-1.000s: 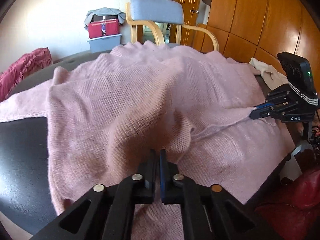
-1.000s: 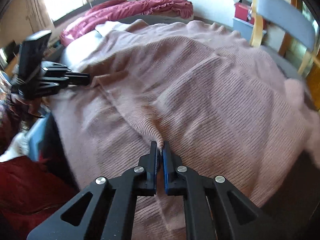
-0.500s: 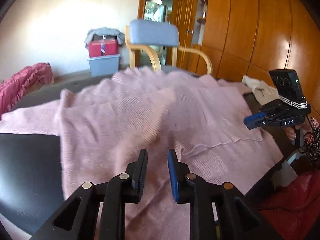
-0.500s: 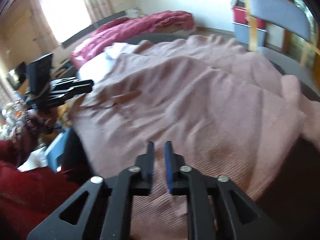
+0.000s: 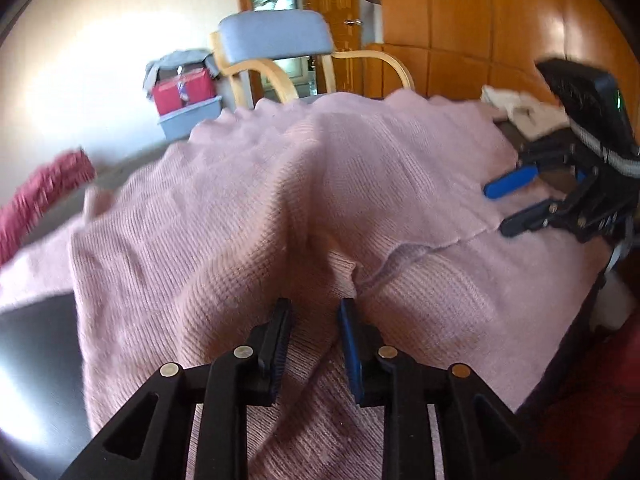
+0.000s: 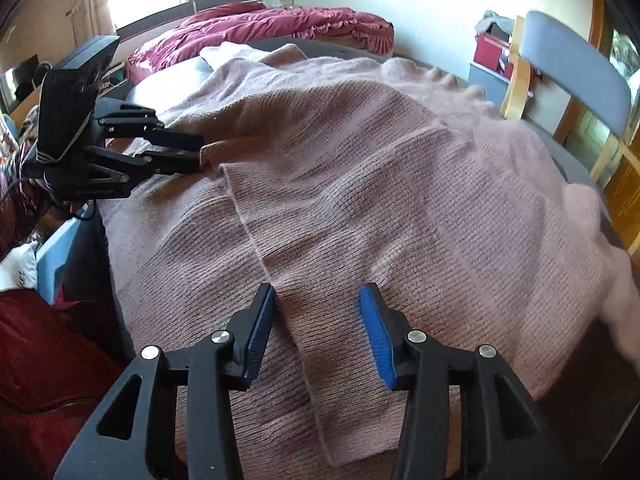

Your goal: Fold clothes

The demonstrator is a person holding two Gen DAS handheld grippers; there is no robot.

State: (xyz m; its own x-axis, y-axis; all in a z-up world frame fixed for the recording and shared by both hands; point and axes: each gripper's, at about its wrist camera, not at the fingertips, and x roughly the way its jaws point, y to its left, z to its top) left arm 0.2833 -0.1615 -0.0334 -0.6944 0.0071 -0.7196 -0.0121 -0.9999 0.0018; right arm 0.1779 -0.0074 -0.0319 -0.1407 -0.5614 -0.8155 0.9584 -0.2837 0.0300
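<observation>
Pink sweater (image 6: 360, 184) fold edge, right gripper (image 6: 320, 320) open

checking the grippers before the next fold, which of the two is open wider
The right gripper: its fingers stand well apart over the pink sweater. The left gripper is open too, but with a narrower gap, a ridge of knit between its fingers.

Pink sweater (image 6: 360, 184) covers most of the dark worktop (image 5: 36, 344), only bare at 9 o'clock in the left view. Chair (image 6: 576, 76) crowds the far edge at 2 o'clock, red bedding (image 6: 264, 28) blocks 11 o'clock in the right view.
</observation>
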